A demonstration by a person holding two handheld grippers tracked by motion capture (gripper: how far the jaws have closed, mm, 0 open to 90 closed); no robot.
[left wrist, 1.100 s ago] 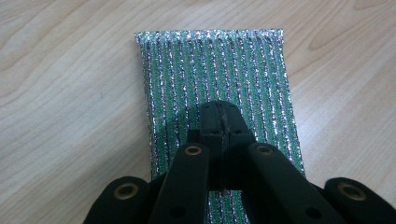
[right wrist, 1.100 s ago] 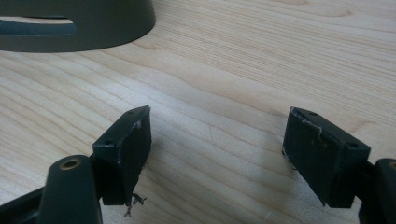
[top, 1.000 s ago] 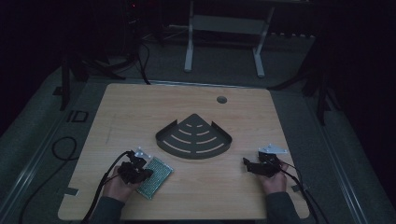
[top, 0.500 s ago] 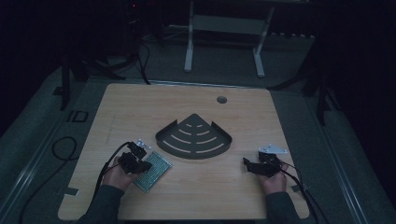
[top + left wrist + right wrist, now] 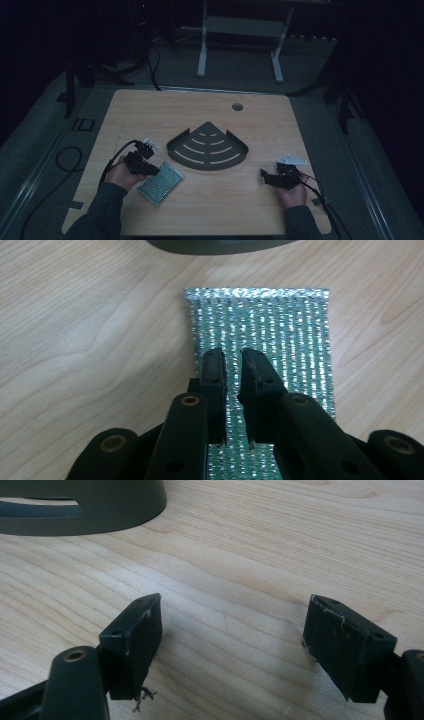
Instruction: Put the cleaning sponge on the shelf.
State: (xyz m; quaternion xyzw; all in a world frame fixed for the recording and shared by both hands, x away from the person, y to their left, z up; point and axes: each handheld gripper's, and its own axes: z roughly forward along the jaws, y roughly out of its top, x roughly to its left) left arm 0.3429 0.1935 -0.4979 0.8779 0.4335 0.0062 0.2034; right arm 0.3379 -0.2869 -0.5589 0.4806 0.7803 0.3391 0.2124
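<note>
A green glittering mesh pad (image 5: pixel 161 182) lies flat on the wooden table (image 5: pixel 200 210), in front of the left corner of a dark fan-shaped slotted rack (image 5: pixel 207 150). My left gripper (image 5: pixel 150 170) rests over the pad's near left part. In the left gripper view the pad (image 5: pixel 290 325) spreads out under my left gripper (image 5: pixel 232 357), whose jaws stand shut with just a thin slit between them. My right gripper (image 5: pixel 264 175) sits low on the bare wood at the right. Its jaws are wide open and hold nothing (image 5: pixel 232 625).
The rack's rim (image 5: pixel 215 245) lies just beyond the pad, and its curved wall (image 5: pixel 75 505) is ahead and to the left of the right gripper. A round cable hole (image 5: pixel 237 106) sits at the table's far side. Cables trail off both front corners.
The left hand and gripper have shifted left and slightly away from me, and the pad has crept a little with them. The right gripper has stayed put.
</note>
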